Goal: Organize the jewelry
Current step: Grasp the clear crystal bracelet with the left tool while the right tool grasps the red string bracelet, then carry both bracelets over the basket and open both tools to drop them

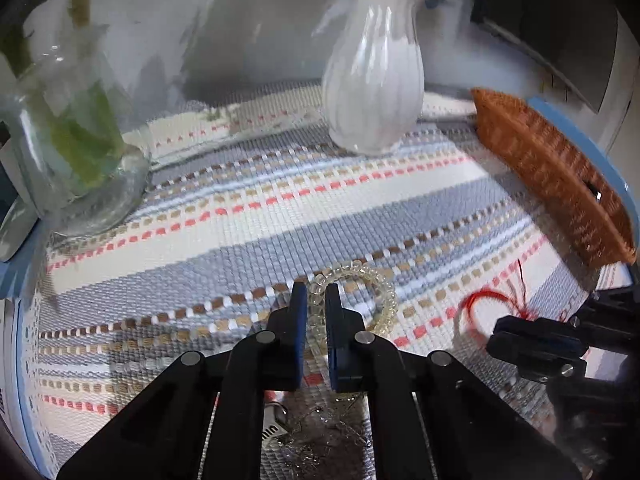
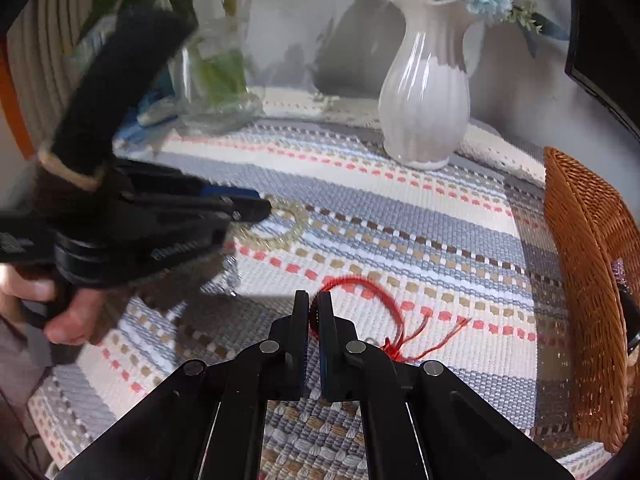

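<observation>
A clear beaded bracelet (image 1: 372, 288) lies on the striped woven mat; it also shows in the right wrist view (image 2: 280, 224). My left gripper (image 1: 316, 300) is shut on the bracelet's near side. A red string bracelet (image 2: 368, 300) lies on the mat further right, also seen in the left wrist view (image 1: 492, 300). My right gripper (image 2: 314, 308) is shut on the red string's left side. A brown wicker basket (image 2: 588, 280) stands at the right edge, also seen in the left wrist view (image 1: 552, 176).
A white ribbed vase (image 2: 424, 92) with blue flowers stands at the back. A glass vase with green stems (image 1: 68, 148) stands at the back left. A thin silver chain (image 1: 320, 436) lies under my left gripper. The striped mat (image 2: 400, 216) covers the table.
</observation>
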Motion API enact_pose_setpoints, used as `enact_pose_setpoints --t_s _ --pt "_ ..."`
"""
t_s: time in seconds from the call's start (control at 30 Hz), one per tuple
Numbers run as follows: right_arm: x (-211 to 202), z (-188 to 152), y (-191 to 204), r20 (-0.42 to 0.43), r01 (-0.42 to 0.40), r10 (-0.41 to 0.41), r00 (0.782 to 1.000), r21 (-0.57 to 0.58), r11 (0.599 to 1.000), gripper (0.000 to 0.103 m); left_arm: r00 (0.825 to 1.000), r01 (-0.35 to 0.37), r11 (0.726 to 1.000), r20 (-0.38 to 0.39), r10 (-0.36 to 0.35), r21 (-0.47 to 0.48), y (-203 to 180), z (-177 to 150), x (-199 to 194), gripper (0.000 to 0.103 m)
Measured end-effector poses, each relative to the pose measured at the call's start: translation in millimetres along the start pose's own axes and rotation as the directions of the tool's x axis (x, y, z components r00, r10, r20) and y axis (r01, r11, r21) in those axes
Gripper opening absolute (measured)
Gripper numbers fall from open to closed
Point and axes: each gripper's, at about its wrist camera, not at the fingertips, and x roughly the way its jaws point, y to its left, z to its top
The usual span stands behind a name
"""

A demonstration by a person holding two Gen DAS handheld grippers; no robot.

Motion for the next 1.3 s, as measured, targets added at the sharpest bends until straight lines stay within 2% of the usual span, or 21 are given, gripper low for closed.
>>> enact_pose_setpoints --t_s 0.13,0.33,0.4,0.5,0.57,0.6,0.63,0.77,0.83,0.93,1.03,1.07,1.13,1.2,1.3 --pt "-9 2 -14 0.04 -0.057 0.054 0.998 0.067 0.996 0.004 0.997 0.047 0.997 0.062 -0.044 -0.056 14 3 -17 0.007" --pt "-30 6 -43 0.132 -0.195 0.171 0.976 0.195 0.961 0.004 0.994 0.077 0.995 0.078 -0.072 -0.063 15 5 -22 0.007" --pt "-38 7 -50 0.157 -0.217 0.185 0.97 0.219 0.951 0.004 0.994 0.077 0.995 0.081 -0.072 -0.057 13 6 -23 0.007" --pt "-41 10 -46 0.108 -0.161 0.142 0.984 0.195 0.968 0.005 0.994 0.077 0.995 0.077 -0.072 -0.061 13 5 -23 0.007" --pt "-33 12 -45 0.055 -0.093 0.084 0.995 0.193 0.977 0.017 0.995 0.069 0.996 0.078 -0.064 -0.061 13 4 -24 0.007" --pt "-31 11 -47 0.038 -0.068 0.061 0.997 0.199 0.978 0.028 0.995 0.06 0.997 0.081 -0.056 -0.057 13 4 -25 0.007" --pt "-28 9 -51 0.017 -0.049 0.047 0.999 0.21 0.977 0.031 0.995 0.055 0.997 0.082 -0.051 -0.055 12 5 -25 0.007" --pt "-22 -9 -58 -0.046 -0.056 0.071 0.996 0.278 0.959 0.031 0.995 0.061 0.997 0.085 -0.057 -0.048 11 5 -27 0.007" --pt "-17 -16 -53 -0.072 -0.043 0.065 0.995 0.274 0.961 0.031 0.994 0.063 0.997 0.09 -0.059 -0.037 9 5 -28 0.007" --pt "-4 -17 -41 -0.112 0.021 0.006 0.994 0.237 0.971 0.031 0.994 0.05 0.998 0.1 -0.047 -0.024 7 3 -31 0.007" --pt "1 -11 -27 -0.114 0.115 -0.096 0.989 0.169 0.979 0.029 0.994 0.053 0.998 0.1 -0.049 -0.029 9 4 -32 0.007" --pt "2 -11 -26 -0.113 0.126 -0.108 0.988 0.163 0.979 0.027 0.994 0.054 0.998 0.099 -0.05 -0.03 9 4 -32 0.007" --pt "4 -11 -21 -0.119 0.137 -0.12 0.986 0.145 0.98 0.006 0.993 0.056 0.998 0.102 -0.053 -0.029 9 4 -33 0.007" --pt "3 -12 -17 -0.113 0.16 -0.147 0.983 0.122 0.98 0.006 0.992 0.067 0.998 0.106 -0.064 -0.022 8 4 -34 0.007" --pt "-6 -14 -20 -0.098 0.129 -0.116 0.988 0.142 0.981 0.006 0.991 0.072 0.997 0.114 -0.071 -0.008 4 3 -37 0.007"
